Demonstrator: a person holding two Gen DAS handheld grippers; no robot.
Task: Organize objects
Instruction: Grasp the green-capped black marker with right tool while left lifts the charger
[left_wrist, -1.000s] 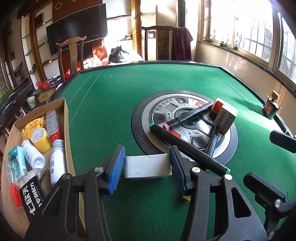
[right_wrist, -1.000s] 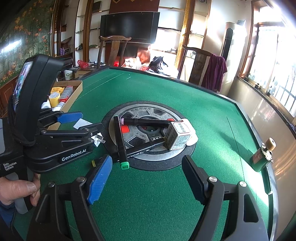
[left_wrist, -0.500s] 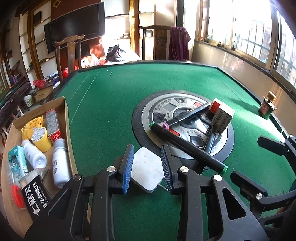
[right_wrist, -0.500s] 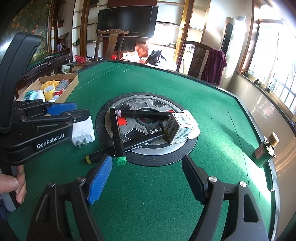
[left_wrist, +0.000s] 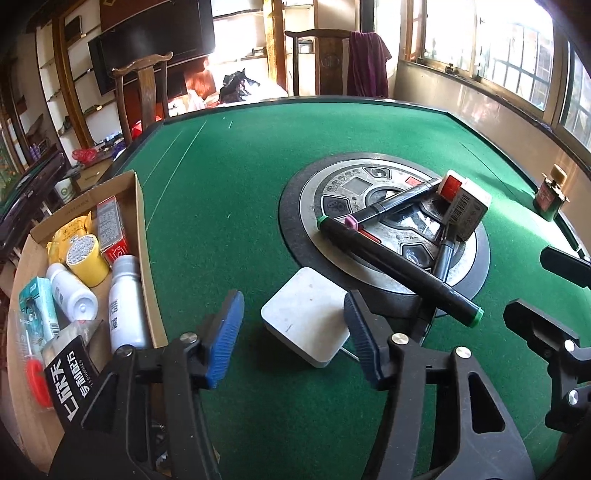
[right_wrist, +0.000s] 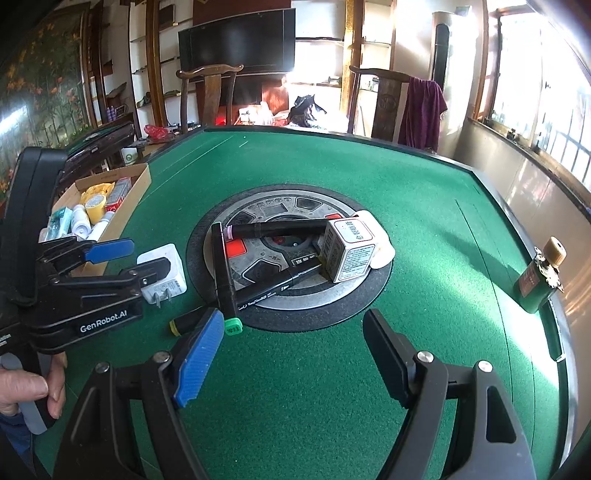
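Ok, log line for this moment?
left hand-held gripper: open, straddling white charger | right hand-held gripper: open, empty | cardboard box: partly filled

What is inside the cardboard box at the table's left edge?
The cardboard box holds two white bottles, a yellow-wrapped roll, a red carton, a teal packet and a black packet. Anything beneath them is covered.

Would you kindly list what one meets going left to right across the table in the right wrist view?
Cardboard box → white charger → green-capped marker → small carton → green bottle.
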